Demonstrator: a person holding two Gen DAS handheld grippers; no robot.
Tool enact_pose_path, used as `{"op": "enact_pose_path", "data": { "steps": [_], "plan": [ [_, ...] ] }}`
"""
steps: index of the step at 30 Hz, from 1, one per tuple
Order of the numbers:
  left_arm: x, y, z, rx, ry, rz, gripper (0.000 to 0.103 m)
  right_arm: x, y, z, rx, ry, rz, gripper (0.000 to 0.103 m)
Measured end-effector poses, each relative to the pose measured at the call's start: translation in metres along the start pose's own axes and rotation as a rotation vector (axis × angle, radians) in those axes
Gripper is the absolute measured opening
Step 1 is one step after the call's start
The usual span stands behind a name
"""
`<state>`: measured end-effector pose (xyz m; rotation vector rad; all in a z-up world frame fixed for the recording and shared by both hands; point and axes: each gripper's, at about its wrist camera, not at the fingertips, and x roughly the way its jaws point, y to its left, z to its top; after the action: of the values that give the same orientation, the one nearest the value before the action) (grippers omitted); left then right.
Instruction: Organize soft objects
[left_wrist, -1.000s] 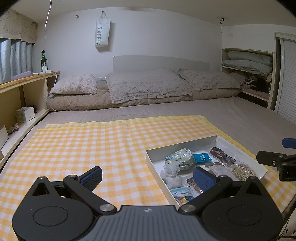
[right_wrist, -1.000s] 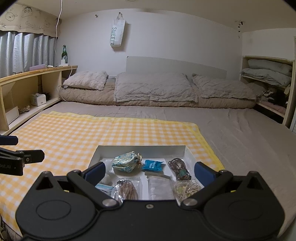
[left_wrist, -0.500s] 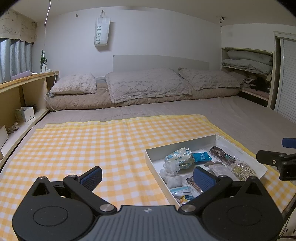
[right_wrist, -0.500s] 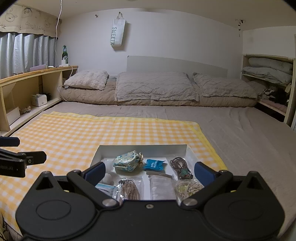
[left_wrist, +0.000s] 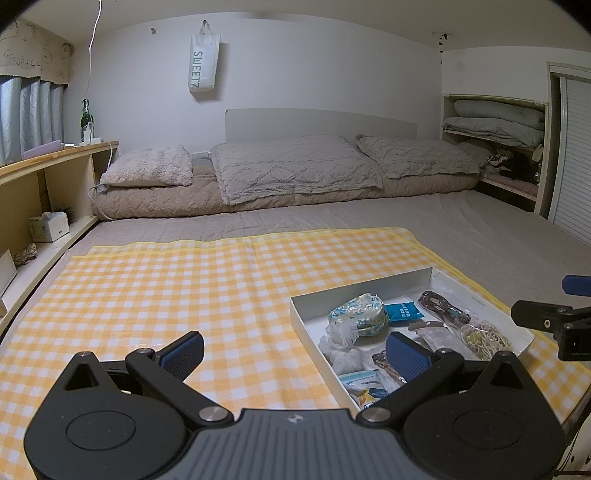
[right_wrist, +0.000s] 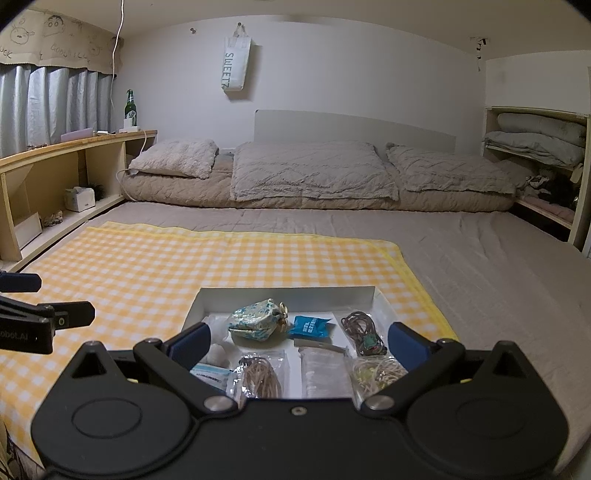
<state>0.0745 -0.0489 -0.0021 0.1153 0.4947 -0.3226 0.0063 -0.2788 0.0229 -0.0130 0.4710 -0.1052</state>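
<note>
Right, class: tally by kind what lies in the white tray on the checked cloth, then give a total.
Patterned pouch: 1
Printed packets: 2
Cord or band bundles: 3
Clear flat bag: 1
White soft lumps: 2
Total: 9

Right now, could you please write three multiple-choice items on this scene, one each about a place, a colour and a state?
1. Where does the white tray sit?
A. wooden shelf
B. yellow checked cloth
C. pillow

2. What colour is the small packet beside the floral pouch?
A. blue
B. red
C. black

3. How are the right gripper jaws?
A. shut on the pouch
B. shut, empty
C. open, empty

Answers: B, checks surround the tray; A, its wrapper is blue; C, the jaws stand wide apart above the tray, gripping nothing.
</note>
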Motion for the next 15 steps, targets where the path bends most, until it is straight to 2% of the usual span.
{"op": "enact_pose_path", "data": {
  "steps": [15],
  "plan": [
    [0.0005, -0.0003, 0.0000, 0.002, 0.002, -0.001, 0.103, 0.0004, -0.0006, -0.0005, 0.002, 0.002, 0.004, 0.103]
  ]
}}
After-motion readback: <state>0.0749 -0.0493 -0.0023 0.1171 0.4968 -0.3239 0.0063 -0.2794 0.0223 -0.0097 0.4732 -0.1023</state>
